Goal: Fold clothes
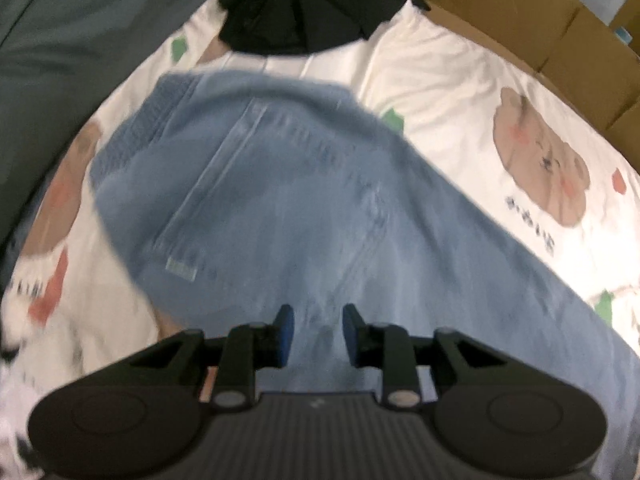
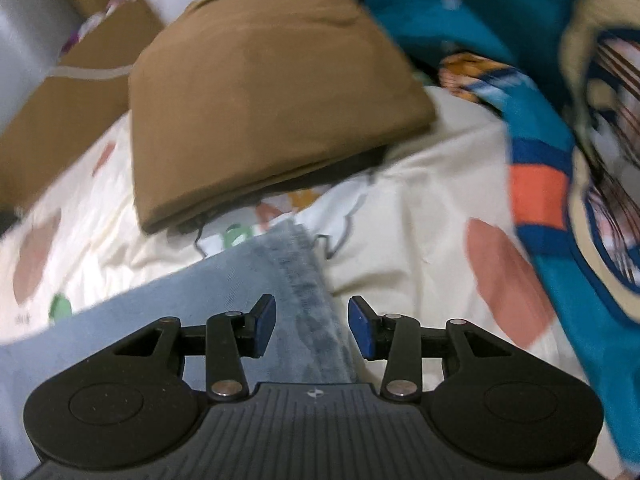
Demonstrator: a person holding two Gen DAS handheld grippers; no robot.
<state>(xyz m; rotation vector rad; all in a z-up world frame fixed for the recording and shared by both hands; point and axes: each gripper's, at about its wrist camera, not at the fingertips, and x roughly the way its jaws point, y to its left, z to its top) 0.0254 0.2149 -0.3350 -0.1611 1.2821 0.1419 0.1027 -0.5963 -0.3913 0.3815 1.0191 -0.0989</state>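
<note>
Light blue denim jeans [image 1: 304, 208] lie flat on cream bear-print bedsheet [image 1: 448, 76], waistband twd 11 o'clock, hem edge [image 2: 304, 280] under R tongs. L gripper [image 1: 318, 334] released, nothing btwn pads, above denim. R gripper [image 2: 312, 326] released too, empty. Folded brown cloth [image 2: 260, 92] at 12, black garment [image 1: 304, 4] at 12 in L view.

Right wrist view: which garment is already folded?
The brown garment: a neat squared stack on the sheet. The jeans lie flat under the gripper, and the teal garment is loosely heaped.
</note>
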